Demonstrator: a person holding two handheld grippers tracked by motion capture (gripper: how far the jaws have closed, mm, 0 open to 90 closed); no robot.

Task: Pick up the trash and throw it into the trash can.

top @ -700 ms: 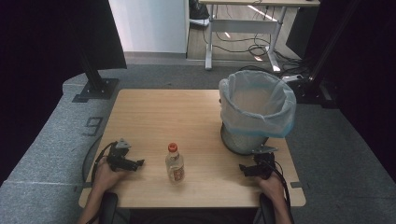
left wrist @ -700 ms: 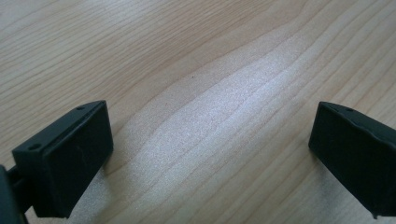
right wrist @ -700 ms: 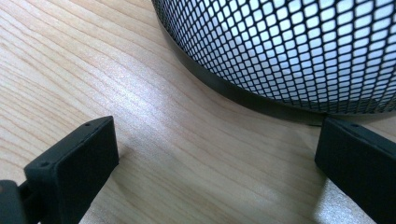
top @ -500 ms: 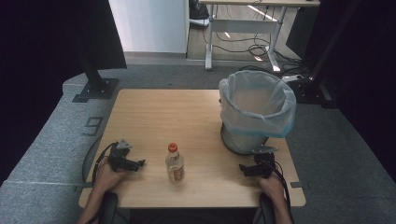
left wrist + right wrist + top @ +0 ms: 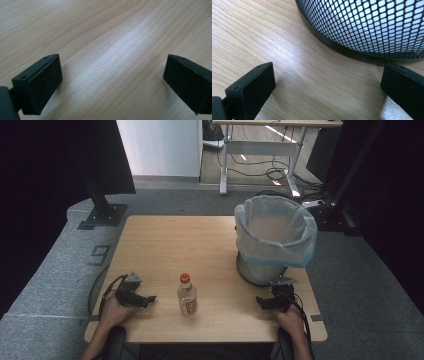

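Both grippers, left [image 5: 150, 298] and right [image 5: 260, 302], rest spread on the wooden table [image 5: 170, 245] flanking the bottle [image 5: 187, 295], apparently grey carpet [image 5: 55, 270] around.

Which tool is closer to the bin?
Right. The right tool sits just in front of the mesh bin, while the left tool rests across the table, beyond the bottle.

Wooden table [image 5: 165, 245] with a clear bottle [image 5: 187, 296], orange cap, upright near the front edge at centre. Mesh wastebasket [image 5: 275, 240] with a pale bag liner stands at the table's right side. Left gripper [image 5: 145, 298] rests front left, right gripper [image 5: 261, 303] front right just before the wastebasket, each held by a hand, both apart from the bottle.
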